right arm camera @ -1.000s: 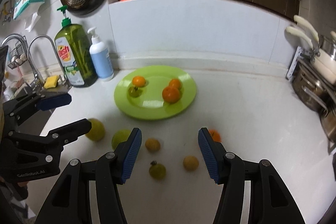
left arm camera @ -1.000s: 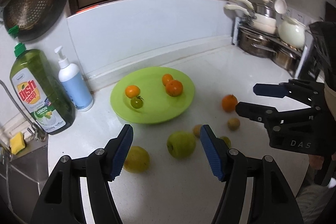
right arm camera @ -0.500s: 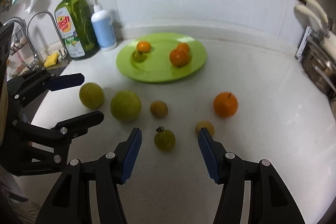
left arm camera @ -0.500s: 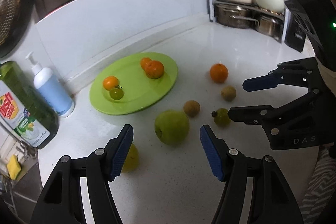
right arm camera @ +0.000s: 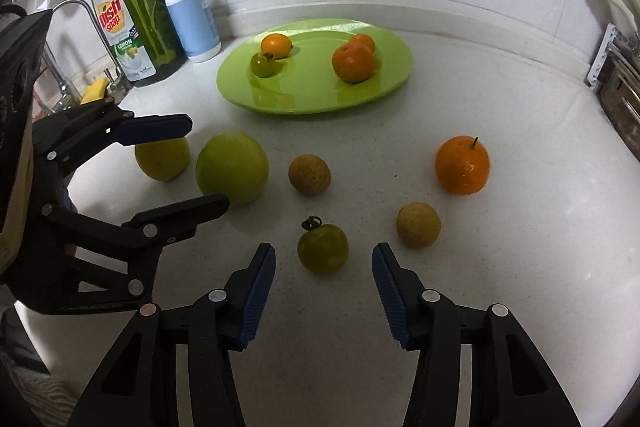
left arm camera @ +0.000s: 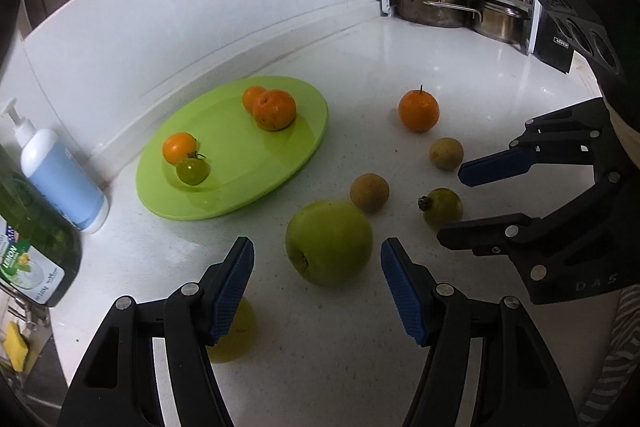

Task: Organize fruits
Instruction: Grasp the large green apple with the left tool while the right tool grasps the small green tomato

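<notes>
White kitchen counter (left arm camera: pixel 400 39): left gripper (left arm camera: pixel 317 285), jaws wide, frames a green apple (left arm camera: pixel 329 243); right gripper (right arm camera: pixel 323 295), jaws wide, frames a green tomato (right arm camera: pixel 322 247), both mid-counter. Round fruit could roll from an off-centre squeeze toward the counter's near edge, missing the green plate (right arm camera: pixel 320 99).

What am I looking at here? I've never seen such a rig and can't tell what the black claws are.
These are two hand-held grippers, each with a fisheye camera looking along its blue-padded fingers. One picture comes from the left gripper, which is open around a large green apple. The other comes from the right gripper, open around a small green tomato. Neither holds anything. On the white countertop sit loose fruits and an oval lime-green plate carrying small oranges and a tomato.
</notes>
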